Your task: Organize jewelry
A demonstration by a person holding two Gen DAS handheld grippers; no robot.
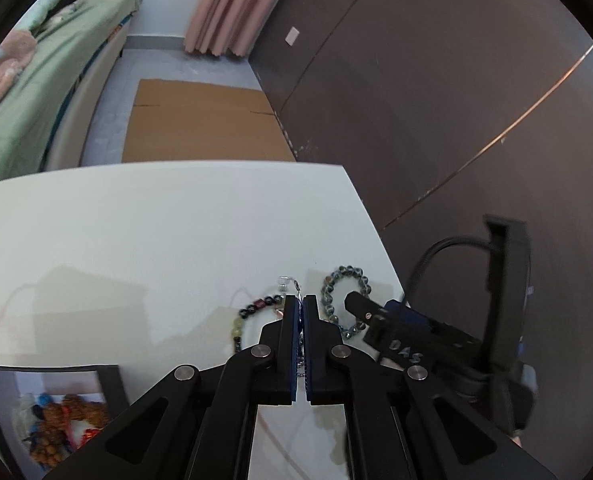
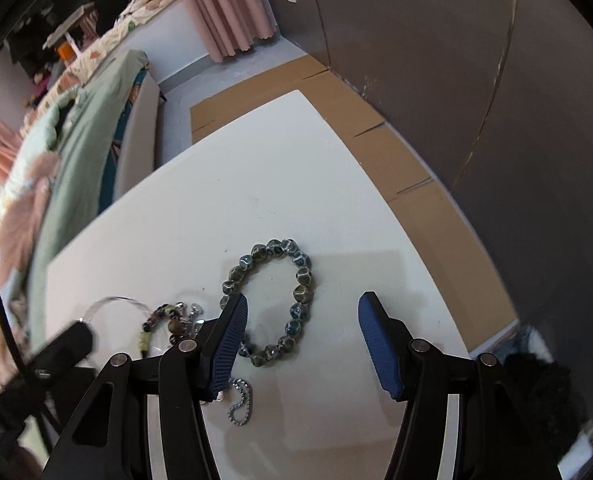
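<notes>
On the white table (image 1: 168, 232) lie a blue-green bead bracelet (image 1: 328, 300) and a mixed dark and pale bead bracelet (image 1: 252, 312). My left gripper (image 1: 300, 304) is shut on a thin silver ball chain (image 1: 301, 360) that runs between its blue pads. In the right wrist view the blue-green bracelet (image 2: 302, 276) lies between and just ahead of my open, empty right gripper (image 2: 300, 312). The silver chain (image 2: 240, 404) curls under its left finger. The mixed bracelet (image 2: 168, 320) lies to the left.
A dark tray (image 1: 108, 376) holding brown and coloured beads sits at the table's near left corner. A dark wall (image 1: 456, 100) stands to the right. Cardboard (image 1: 200, 120) lies on the floor beyond the table, with a green-covered bed (image 1: 36, 92) on the left.
</notes>
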